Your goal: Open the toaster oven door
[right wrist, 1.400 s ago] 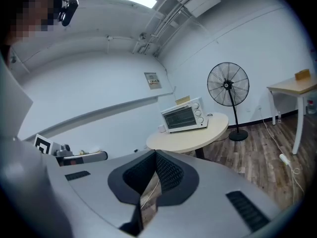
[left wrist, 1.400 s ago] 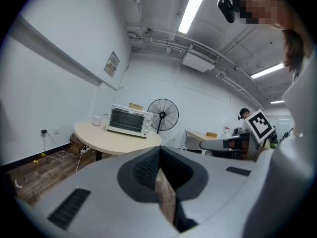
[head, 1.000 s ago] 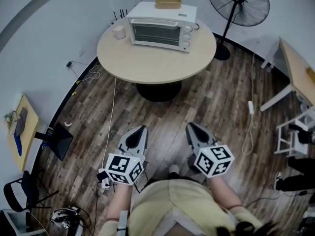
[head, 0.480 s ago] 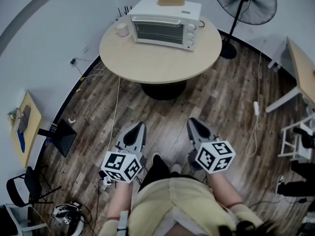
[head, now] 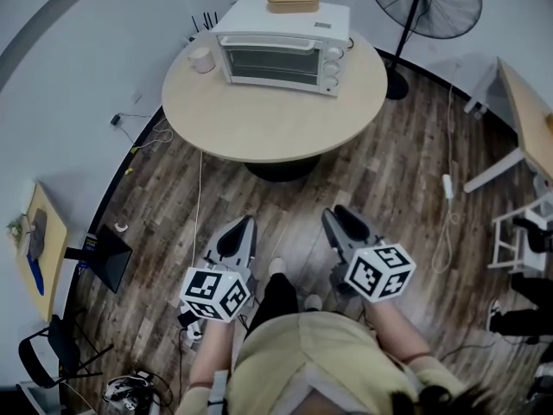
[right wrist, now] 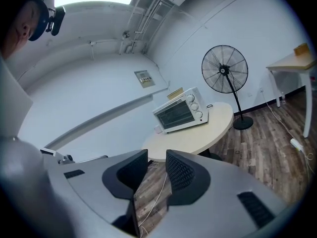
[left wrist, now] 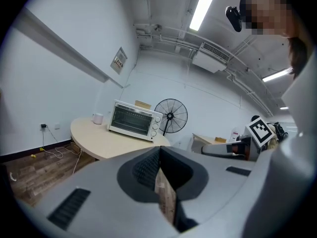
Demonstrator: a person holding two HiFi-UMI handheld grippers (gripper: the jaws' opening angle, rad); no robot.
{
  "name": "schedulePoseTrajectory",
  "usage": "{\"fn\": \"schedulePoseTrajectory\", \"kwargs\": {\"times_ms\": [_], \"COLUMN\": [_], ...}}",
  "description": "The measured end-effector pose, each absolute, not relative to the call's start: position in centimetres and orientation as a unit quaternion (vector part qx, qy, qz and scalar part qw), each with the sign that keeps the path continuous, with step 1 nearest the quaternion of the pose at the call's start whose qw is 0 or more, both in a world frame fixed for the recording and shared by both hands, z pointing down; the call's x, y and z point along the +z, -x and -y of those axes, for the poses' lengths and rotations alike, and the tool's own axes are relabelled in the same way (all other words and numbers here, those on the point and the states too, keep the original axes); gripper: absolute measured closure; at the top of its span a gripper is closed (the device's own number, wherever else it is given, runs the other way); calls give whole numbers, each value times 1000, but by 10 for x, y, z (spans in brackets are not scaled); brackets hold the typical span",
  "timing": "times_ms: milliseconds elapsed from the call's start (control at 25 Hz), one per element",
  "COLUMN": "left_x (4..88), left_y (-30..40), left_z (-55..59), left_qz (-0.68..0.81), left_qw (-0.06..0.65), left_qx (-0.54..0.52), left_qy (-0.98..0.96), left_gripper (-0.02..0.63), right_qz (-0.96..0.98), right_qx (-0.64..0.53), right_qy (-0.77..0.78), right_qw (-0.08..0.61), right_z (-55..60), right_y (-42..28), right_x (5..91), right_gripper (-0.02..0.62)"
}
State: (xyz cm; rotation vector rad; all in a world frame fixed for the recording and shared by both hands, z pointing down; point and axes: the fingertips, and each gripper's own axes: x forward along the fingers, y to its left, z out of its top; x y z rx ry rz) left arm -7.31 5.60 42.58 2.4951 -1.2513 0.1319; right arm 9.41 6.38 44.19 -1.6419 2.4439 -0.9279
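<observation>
A white toaster oven [head: 281, 46] stands at the back of a round wooden table [head: 268, 128], its glass door closed and its knobs on the right. It also shows far ahead in the left gripper view as the toaster oven [left wrist: 133, 120] and in the right gripper view as the toaster oven [right wrist: 181, 112]. Both grippers hang low over the floor, well short of the table. My left gripper [head: 242, 229] is shut and empty, its jaws [left wrist: 159, 151] meeting at the tips. The jaws of my right gripper [head: 340, 218] are opening, with only floor showing in the gap [right wrist: 157, 158].
A white mug [head: 201, 59] sits left of the oven and a flat wooden box [head: 293, 1] lies on top of it. A standing fan [head: 423, 3] is at the back right. Cables [head: 197, 206] trail over the wood floor, and a desk [head: 527, 119] stands at the right.
The person has stepped a little toward the table, which looks larger. Both grippers keep their low place in front of the body. The right jaws look slightly wider.
</observation>
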Motion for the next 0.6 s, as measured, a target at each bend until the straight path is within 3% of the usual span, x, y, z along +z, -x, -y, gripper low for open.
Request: {"fn": "schedulePoseTrajectory", "kwargs": {"times_ms": [600], "left_x": [424], "left_y": [109], "left_z": [61], "left_qz": [418], "left_qw": [161], "left_qx": [54], "left_qy": [-892], "left_gripper": [604], "right_qz": [-769], "right_qx": [-319], "right_qy": [551], "right_qw": [66], "right_z": [49], "right_y": [-61], "right_x": [418], "right_gripper": [474]}}
